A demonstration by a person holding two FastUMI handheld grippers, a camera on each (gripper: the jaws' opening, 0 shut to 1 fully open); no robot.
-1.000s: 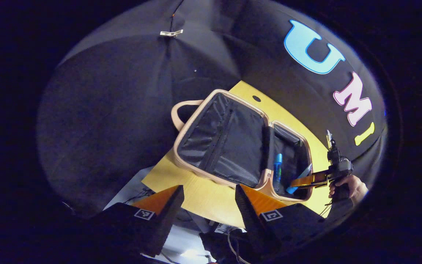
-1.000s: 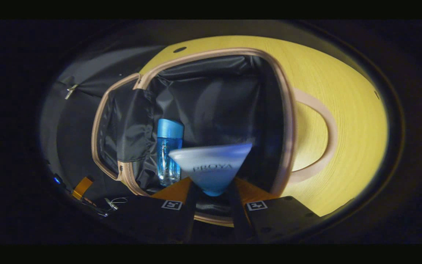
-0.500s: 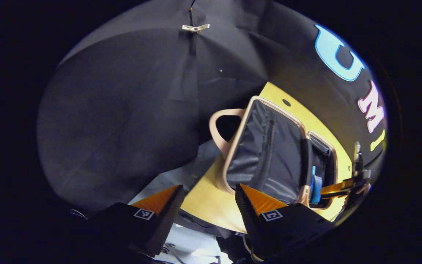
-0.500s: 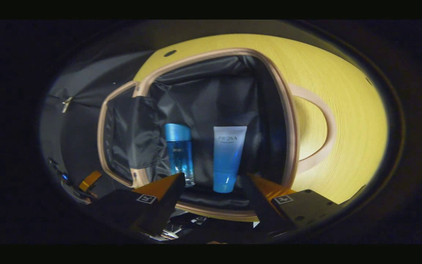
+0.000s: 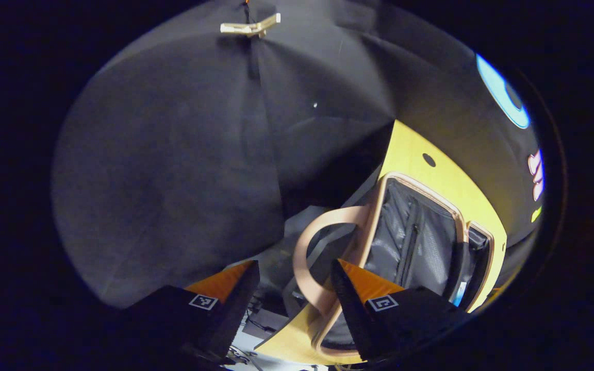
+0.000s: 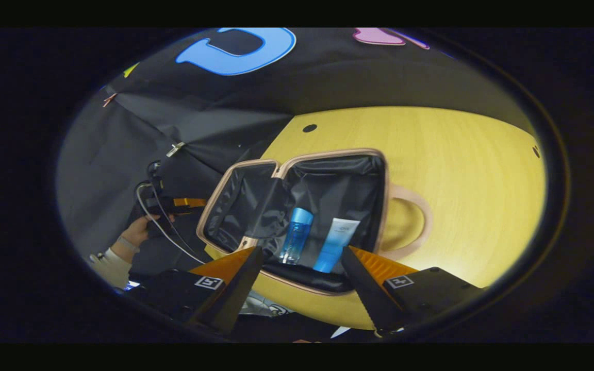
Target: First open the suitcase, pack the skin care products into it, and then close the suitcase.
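Suitcase (image 6: 328,175): lies open on the yellow table (image 6: 462,170), bottle (image 6: 295,238) and tube (image 6: 336,242) inside.
Left gripper (image 5: 294,296): fingers apart, empty, beside the handle (image 5: 310,252).
Right gripper (image 6: 301,281): fingers apart, empty.
Risk: a loose lid push could slide the case or snag lining.

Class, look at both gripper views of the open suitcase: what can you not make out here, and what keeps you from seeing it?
- Left gripper view: the suitcase half holding the products is cut off by the picture's edge; a blue sliver shows.
- Right gripper view: the bottle base and tube cap hide behind the case's near wall.
- Right gripper view: the label on the tube is too small.
- Right gripper view: the left tongs tips sit behind the lid edge.
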